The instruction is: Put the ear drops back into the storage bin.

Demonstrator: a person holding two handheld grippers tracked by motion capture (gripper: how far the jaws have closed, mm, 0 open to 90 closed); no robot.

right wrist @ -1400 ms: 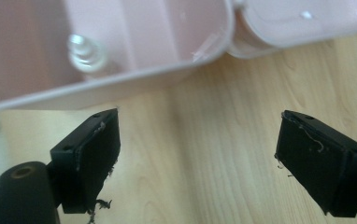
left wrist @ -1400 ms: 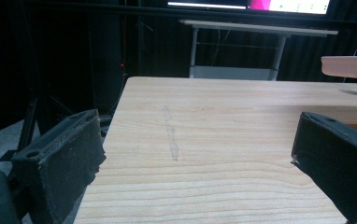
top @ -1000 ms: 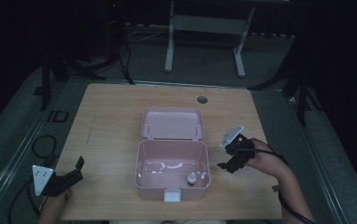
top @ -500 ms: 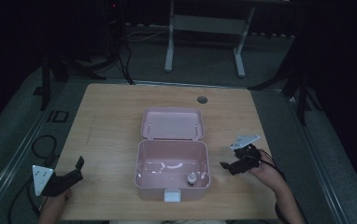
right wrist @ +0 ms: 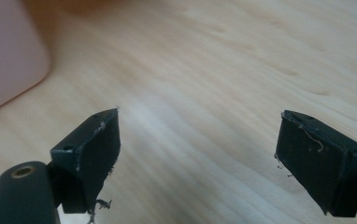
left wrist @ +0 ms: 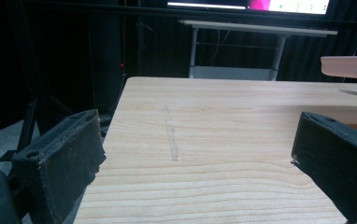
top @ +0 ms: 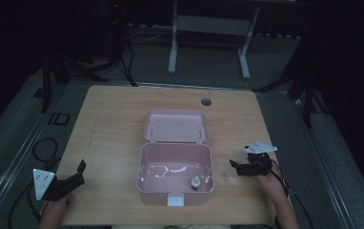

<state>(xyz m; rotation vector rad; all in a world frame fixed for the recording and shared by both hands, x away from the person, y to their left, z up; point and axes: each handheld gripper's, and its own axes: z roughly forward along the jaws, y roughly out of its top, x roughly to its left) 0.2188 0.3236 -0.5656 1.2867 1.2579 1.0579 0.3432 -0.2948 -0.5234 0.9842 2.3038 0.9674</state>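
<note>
An open pink box [top: 175, 164] sits mid-table, its lid [top: 175, 126] laid back on the far side. A small pale round object [top: 195, 182] rests inside near the front right corner, and a white latch [top: 175, 200] hangs at the front. My left gripper [top: 77, 174] lies at the near left of the table, open and empty; in the left gripper view [left wrist: 200, 144] its jaws stand wide over bare wood. My right gripper [top: 236, 168] is just right of the box, pointing toward it, also open and empty [right wrist: 197, 144]. The box's wall [right wrist: 8, 56] shows at upper left there.
The wooden table [top: 113, 124] has a round cable hole [top: 206, 101] at the back. A metal stand [top: 208, 28] and cables are on the floor beyond. The lid's edge [left wrist: 349, 65] shows at right in the left gripper view.
My right gripper has drawn back toward the near edge and dropped lower beside the box. The left gripper has stayed put.
</note>
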